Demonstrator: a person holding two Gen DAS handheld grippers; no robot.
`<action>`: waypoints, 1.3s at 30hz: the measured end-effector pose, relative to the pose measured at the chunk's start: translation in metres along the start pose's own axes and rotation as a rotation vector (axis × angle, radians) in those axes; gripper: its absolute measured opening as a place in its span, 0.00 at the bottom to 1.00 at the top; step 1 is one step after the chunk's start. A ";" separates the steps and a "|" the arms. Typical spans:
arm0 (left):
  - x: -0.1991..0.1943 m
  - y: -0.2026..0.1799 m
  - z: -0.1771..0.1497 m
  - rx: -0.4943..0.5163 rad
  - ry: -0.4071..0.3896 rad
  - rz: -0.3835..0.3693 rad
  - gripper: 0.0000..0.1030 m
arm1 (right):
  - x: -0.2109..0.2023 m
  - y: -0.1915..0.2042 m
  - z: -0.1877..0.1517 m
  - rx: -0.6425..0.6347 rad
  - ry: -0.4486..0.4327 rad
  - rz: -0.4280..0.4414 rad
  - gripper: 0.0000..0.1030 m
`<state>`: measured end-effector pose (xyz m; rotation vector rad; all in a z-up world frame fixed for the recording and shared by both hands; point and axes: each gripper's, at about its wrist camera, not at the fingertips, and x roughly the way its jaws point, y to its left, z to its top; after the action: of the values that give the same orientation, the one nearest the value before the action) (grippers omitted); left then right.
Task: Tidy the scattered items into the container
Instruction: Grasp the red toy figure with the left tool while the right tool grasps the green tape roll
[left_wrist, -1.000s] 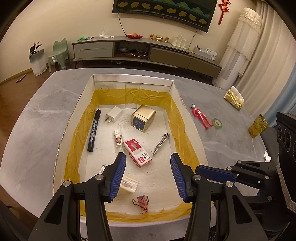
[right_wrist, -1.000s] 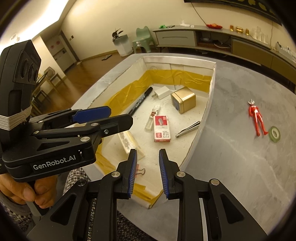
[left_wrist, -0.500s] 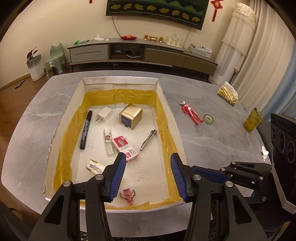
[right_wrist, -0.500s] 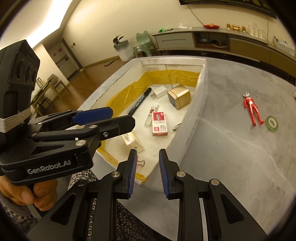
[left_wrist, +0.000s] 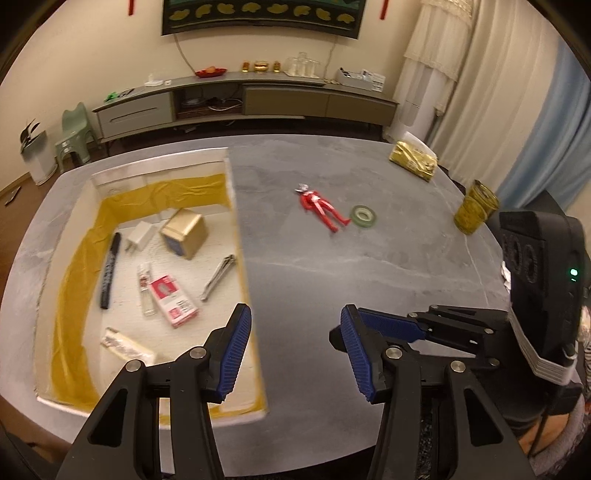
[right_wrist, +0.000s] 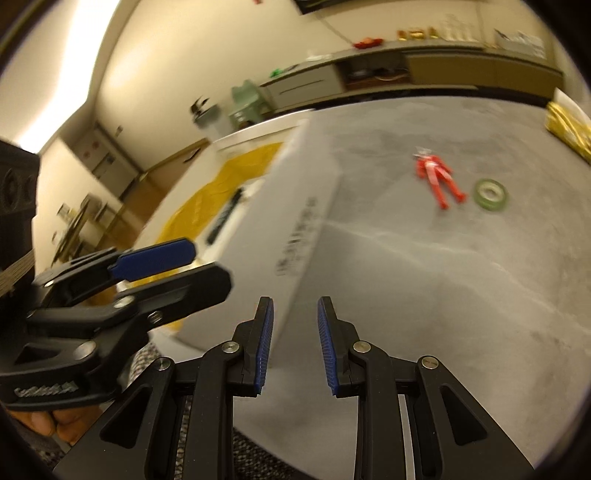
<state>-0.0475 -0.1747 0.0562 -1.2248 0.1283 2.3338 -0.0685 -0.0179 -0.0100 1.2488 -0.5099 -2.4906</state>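
The left claw (left_wrist: 295, 350) hangs wide and empty over the near edge of the grey surface (left_wrist: 388, 258), its left pad above the box's right wall. The right claw (right_wrist: 295, 343) stands narrow, holding nothing, beside the box's near right corner.

The box (left_wrist: 240, 236) lies at 9 o'clock on the surface, white-walled with yellow lining. Inside, nearest, a pale wrapped bar (left_wrist: 127, 349) lies at the front. Beyond it a red-and-white packet (left_wrist: 173, 305) lies beside a clear tube (left_wrist: 145, 290), with a black marker (left_wrist: 109, 271) at their 9 o'clock and metal tweezers (left_wrist: 218, 277) at 3 o'clock against the right wall. Farther back sit a white charger (left_wrist: 138, 236) and a gold tin (left_wrist: 183, 234).

Outside, toward 12 o'clock, a red figure (left_wrist: 322, 210) lies flat on the surface, a green tape roll (left_wrist: 364, 216) just beside its feet. At 2 o'clock stand a gold-wrapped cup (left_wrist: 474, 212) and, farther, a gold packet (left_wrist: 413, 160).
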 end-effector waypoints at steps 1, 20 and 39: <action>0.005 -0.007 0.004 0.006 0.003 -0.004 0.53 | -0.002 -0.011 0.001 0.022 -0.008 -0.009 0.26; 0.159 -0.052 0.105 -0.031 0.097 0.001 0.55 | 0.018 -0.180 0.082 0.175 -0.090 -0.224 0.34; 0.282 -0.040 0.135 -0.058 0.114 0.180 0.55 | 0.075 -0.191 0.088 -0.117 -0.037 -0.423 0.18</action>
<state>-0.2627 0.0098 -0.0824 -1.4293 0.2194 2.4345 -0.2043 0.1352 -0.0985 1.3839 -0.1086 -2.8406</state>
